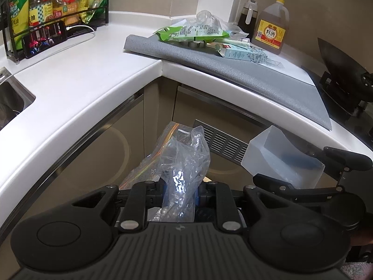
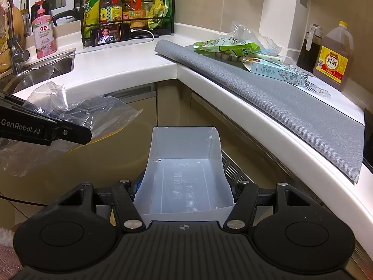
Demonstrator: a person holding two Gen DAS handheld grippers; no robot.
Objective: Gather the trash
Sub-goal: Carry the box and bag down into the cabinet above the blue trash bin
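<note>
My left gripper (image 1: 179,193) is shut on a crumpled clear plastic bag (image 1: 181,158) with a coloured zip edge, held in the air in front of the cabinet corner. In the right wrist view the same bag (image 2: 98,112) hangs from the left gripper (image 2: 79,135) at the left. My right gripper (image 2: 186,186) is shut on an empty translucent white plastic box (image 2: 184,163), its open side facing up. That box (image 1: 275,154) shows to the right of the bag, between the right gripper's fingers (image 1: 349,158). More trash lies on the grey mat (image 2: 268,88): a green packet (image 2: 233,45), clear wrapping (image 2: 247,31) and a pale blue carton (image 2: 275,71).
The white counter (image 2: 130,63) bends around a corner above beige cabinet doors (image 1: 98,158) and a vent grille (image 1: 223,144). A sink (image 2: 46,70) lies at the left, with a phone (image 2: 109,35) against a bottle rack (image 2: 128,7). Cooking wine (image 2: 333,56) and a wok (image 1: 340,60) stand to the right.
</note>
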